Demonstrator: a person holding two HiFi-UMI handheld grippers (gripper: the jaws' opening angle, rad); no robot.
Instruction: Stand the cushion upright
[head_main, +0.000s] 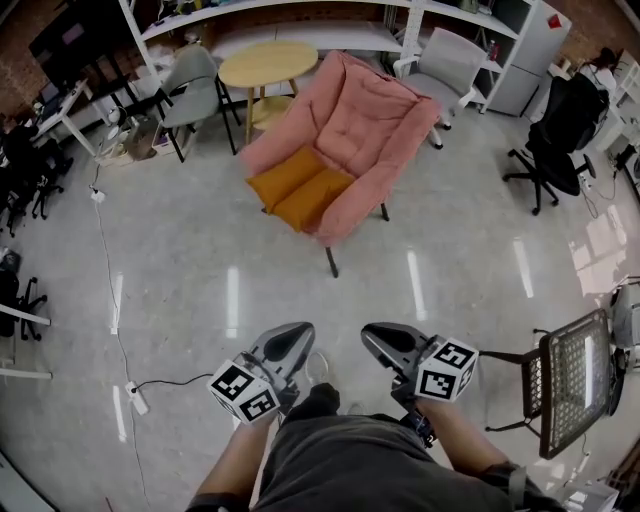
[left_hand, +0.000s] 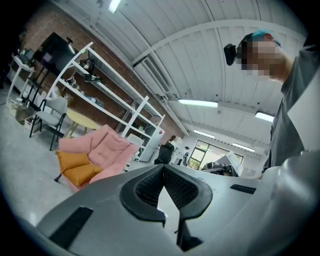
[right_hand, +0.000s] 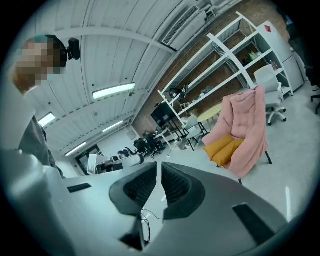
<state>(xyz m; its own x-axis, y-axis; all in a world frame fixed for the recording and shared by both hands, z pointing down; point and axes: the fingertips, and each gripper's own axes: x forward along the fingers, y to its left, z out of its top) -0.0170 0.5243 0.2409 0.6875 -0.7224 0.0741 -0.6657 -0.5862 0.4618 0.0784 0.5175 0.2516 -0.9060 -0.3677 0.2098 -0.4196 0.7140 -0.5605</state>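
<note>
Two grippers, both with jaws pressed together on nothing, are carried low in front of the person: the left gripper (head_main: 296, 335) at about seven o'clock in the head view, the right gripper (head_main: 378, 338) at about five o'clock; closed and empty suits an approach, I judge, since nothing lies within reach to take. The orange cushion (head_main: 300, 188) lies flat on the seat of the pink armchair (head_main: 375, 115), toward twelve o'clock from the grippers and well apart from them across the floor (head_main: 200, 270); it sits near the seat's front edge and seems creased along its middle. The chair's padded back rises behind it, at roughly the cushion's one o'clock; that back looks the natural support for leaning the cushion upright. The task is not yet begun; both pairs of jaws would need to part before any grip on the cushion's edge.
</note>
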